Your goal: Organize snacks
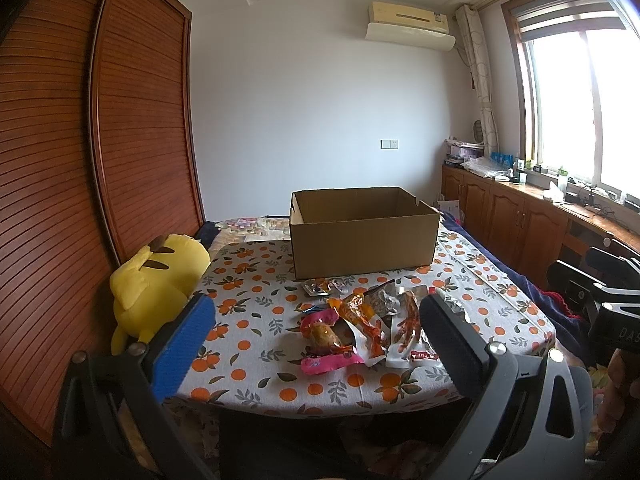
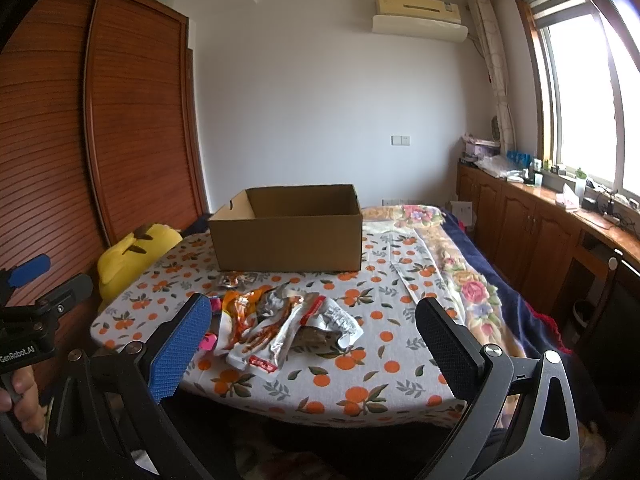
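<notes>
A pile of snack packets (image 1: pixel 360 328) lies on the orange-print tablecloth (image 1: pixel 248 320) near the front edge; it also shows in the right wrist view (image 2: pixel 280 324). Among them are a pink packet (image 1: pixel 328 362) and a clear packet with red strips (image 2: pixel 272 336). An open, empty-looking cardboard box (image 1: pixel 362 232) stands behind the pile, also in the right wrist view (image 2: pixel 288 228). My left gripper (image 1: pixel 316 344) is open, raised in front of the pile. My right gripper (image 2: pixel 312 344) is open, also short of the pile. Both hold nothing.
A yellow plush toy (image 1: pixel 156 284) lies at the table's left edge by the wooden wardrobe (image 1: pixel 80 160). A floral blanket (image 2: pixel 472 280) and dark blue cloth lie to the right. Wooden cabinets (image 2: pixel 540 232) with clutter run under the window.
</notes>
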### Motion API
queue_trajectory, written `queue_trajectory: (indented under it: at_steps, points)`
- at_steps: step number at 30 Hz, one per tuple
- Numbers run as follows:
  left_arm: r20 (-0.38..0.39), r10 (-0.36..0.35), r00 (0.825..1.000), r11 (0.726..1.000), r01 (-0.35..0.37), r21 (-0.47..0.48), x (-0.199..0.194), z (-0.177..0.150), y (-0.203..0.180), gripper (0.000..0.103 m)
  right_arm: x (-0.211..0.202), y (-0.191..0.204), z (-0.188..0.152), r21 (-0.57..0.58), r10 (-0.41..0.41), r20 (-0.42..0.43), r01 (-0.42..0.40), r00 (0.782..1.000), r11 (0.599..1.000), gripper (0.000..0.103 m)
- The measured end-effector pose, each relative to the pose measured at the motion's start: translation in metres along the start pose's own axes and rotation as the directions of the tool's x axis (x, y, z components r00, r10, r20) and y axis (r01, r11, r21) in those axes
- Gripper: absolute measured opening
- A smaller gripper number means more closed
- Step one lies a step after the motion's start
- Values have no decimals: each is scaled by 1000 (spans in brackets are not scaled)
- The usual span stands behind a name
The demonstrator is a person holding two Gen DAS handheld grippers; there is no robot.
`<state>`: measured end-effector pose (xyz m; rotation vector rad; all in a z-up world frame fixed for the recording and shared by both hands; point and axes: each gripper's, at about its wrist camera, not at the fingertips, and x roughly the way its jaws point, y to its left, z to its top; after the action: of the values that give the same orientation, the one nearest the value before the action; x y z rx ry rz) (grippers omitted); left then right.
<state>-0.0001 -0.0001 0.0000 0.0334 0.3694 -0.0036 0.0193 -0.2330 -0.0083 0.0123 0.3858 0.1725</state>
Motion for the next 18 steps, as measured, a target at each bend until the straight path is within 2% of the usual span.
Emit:
queue_trajectory:
  at_steps: [18]
  points:
    - [1,-1,1000,1000,1,1,0,0,0,103,-1,0,-2,-1,0,3,0,1000,1000,103]
